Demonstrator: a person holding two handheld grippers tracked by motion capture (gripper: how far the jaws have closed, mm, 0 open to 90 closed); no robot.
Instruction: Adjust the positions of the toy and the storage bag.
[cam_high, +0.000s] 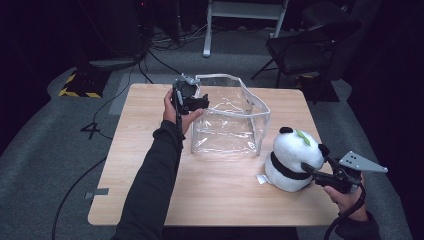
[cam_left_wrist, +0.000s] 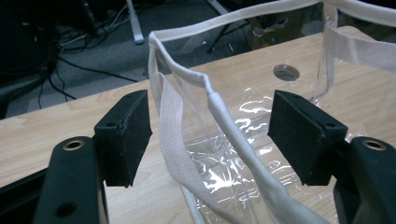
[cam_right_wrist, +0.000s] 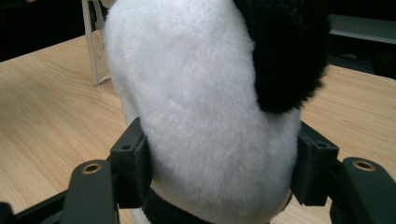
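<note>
on the table (cam_high: 150, 165), upright panda (cam_high: 292, 159) pinched by right gripper (cam_high: 320, 176), left gripper (cam_left_wrist: 210, 137) spread astride bag rim (cam_left_wrist: 224, 116)

My left gripper (cam_high: 199, 102) sits at the clear bag's (cam_high: 235, 131) left wall; its white-edged rim (cam_left_wrist: 219, 109) and a strap (cam_left_wrist: 175, 140) stand between my jaws, pads not touching, gaps both sides. Bag mouth is open on top, so there's room to enter from above. The bag blocks the table's (cam_high: 150, 165) centre-far part. My right gripper (cam_high: 311, 176) has the plush panda (cam_high: 292, 159) filling its jaws and blocking straight ahead. Bare wood near-left and along the near edge, with free passage. Small gap between bag and panda. Far-left corner is free.
</note>
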